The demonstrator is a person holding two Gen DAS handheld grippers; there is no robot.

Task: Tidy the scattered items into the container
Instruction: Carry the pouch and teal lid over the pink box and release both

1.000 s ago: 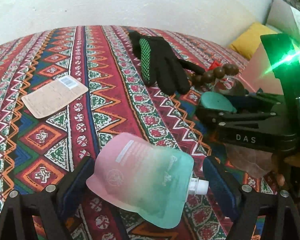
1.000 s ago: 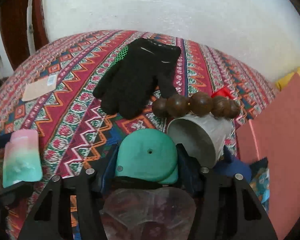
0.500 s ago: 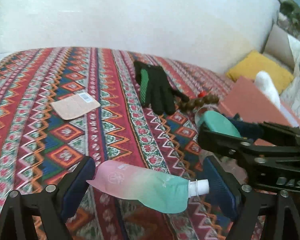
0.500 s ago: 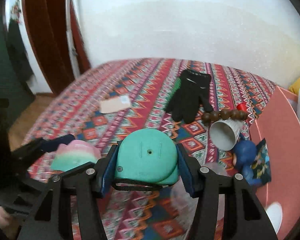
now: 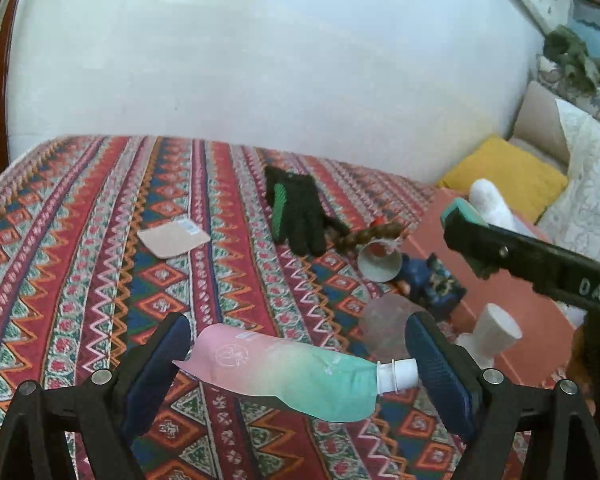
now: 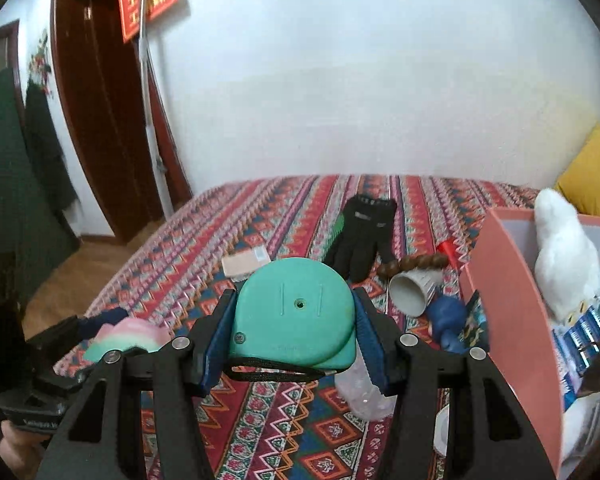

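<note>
Both tongs loaded above patterned tabletop (image 5: 100, 240).
Left tongs (image 5: 298, 364) pinch pouch (image 5: 284, 372) lengthwise; right tongs (image 6: 294, 332) clamp green tape measure (image 6: 296, 312).

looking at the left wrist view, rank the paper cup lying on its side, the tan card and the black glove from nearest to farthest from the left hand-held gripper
1. Tan card, ahead, slightly left.
2. Paper cup, ahead right; close to the card's range, hard to separate.
3. Black glove, farthest, centre, toward the wall.
</note>
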